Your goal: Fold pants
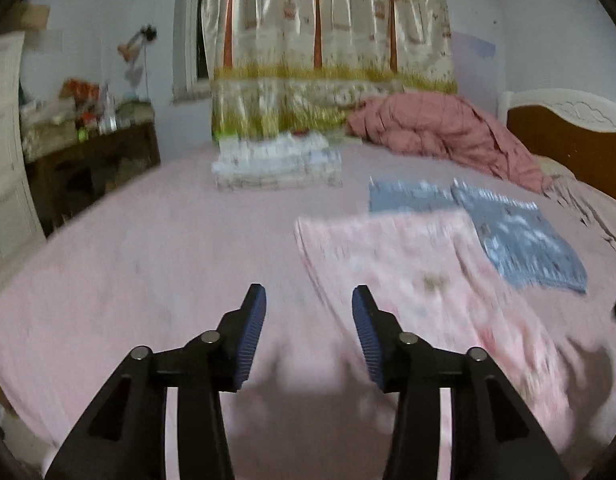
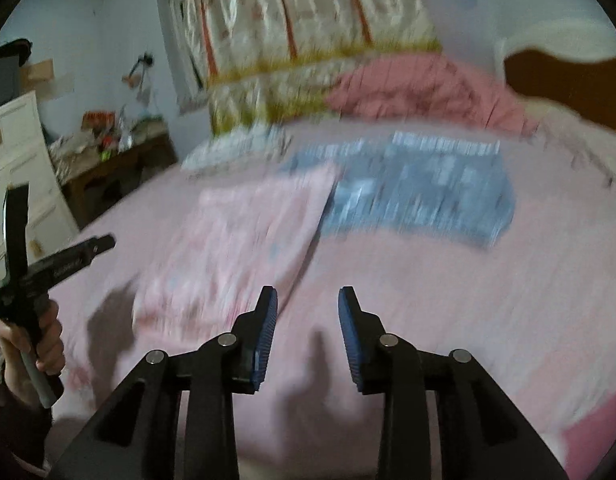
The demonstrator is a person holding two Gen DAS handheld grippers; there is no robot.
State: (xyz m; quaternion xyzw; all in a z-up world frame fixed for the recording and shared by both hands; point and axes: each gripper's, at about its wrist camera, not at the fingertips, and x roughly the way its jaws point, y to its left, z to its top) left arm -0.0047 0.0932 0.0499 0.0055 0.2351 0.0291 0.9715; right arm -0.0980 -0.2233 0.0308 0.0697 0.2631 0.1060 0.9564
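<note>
left gripper point(image 1: 308, 304): black two-finger tool with blue ribbed pads, jaws standing spread, nothing between them; it is hanging over bare pink bedsheet point(image 1: 148, 264), just beside the near-left edge of the pants.
right gripper point(image 2: 308, 306): same build, jaws spread and empty, hovering over the sheet just off the near-right edge of the pants.
pants: pale pink printed fabric pants point(image 1: 419, 264), lying flat as a folded rectangle toward the middle of the bed, far edge overlapping a grey-blue patterned folded garment point(image 1: 519, 236).
stage (my read): fold looks laid down and let go; neither pad is touching cloth.
risk 1: both views are smearing with motion blur, so edge positions are looking uncertain; a re-grasp aimed now could pinch the sheet along with the pants, or miss the top layer.
risk 2: the overlap with the grey-blue garment is inviting a double pick, dragging both if the far edge gets taken.
risk 3: loose thin fabric could be springing open once free (cannot tell if the layers are lining up).
risk 4: the two tools are sitting near each other; the left one, held in a hand point(image 2: 48, 344), is showing at the right view's left edge, so a crossing move could clash.
clutter: white-blue folded stack point(image 1: 276, 164) and rumpled pink quilt point(image 1: 439, 136) at the far edge, well apart, low concern.
</note>
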